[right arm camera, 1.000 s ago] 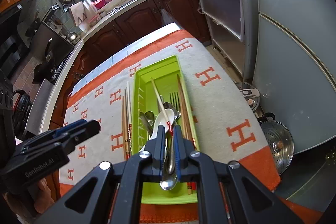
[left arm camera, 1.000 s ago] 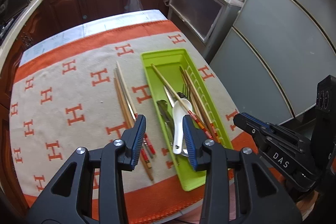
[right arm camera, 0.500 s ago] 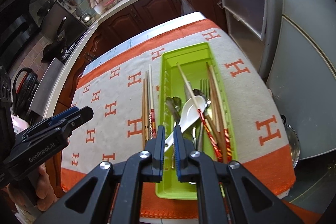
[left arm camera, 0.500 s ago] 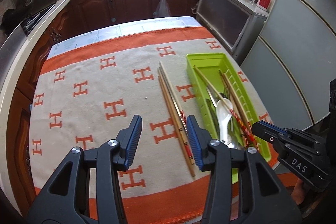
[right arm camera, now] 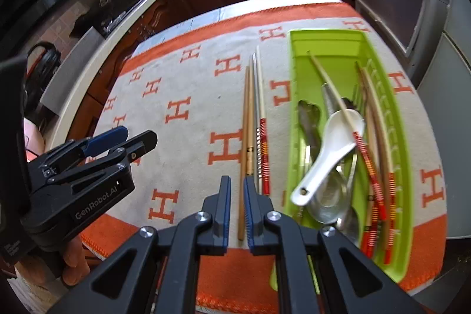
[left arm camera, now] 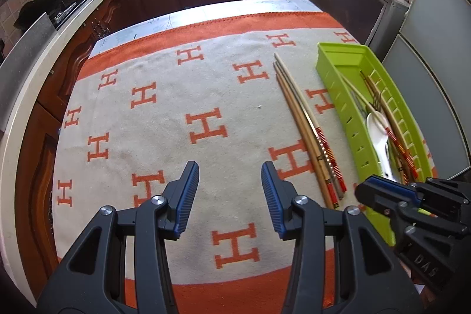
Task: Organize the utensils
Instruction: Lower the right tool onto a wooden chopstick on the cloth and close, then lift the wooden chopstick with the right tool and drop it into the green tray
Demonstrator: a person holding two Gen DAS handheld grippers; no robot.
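Here the left gripper hangs over bare cloth, jaws apart, nothing between them. The right gripper has just been opening; its narrow gap frames the loose chopsticks lying beside the green tray of utensils, ungripped.

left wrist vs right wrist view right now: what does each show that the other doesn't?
Only the left wrist view: the left gripper from behind, jaws apart over bare cloth, nothing between them; the right gripper seen from its side at the tray's near end.

Only the right wrist view: the right gripper from behind, its narrow gap empty, jaws just opening; metal spoons under the white spoon; fingers holding the left gripper.

Both: the green tray, loose chopsticks beside it, the H-patterned cloth.
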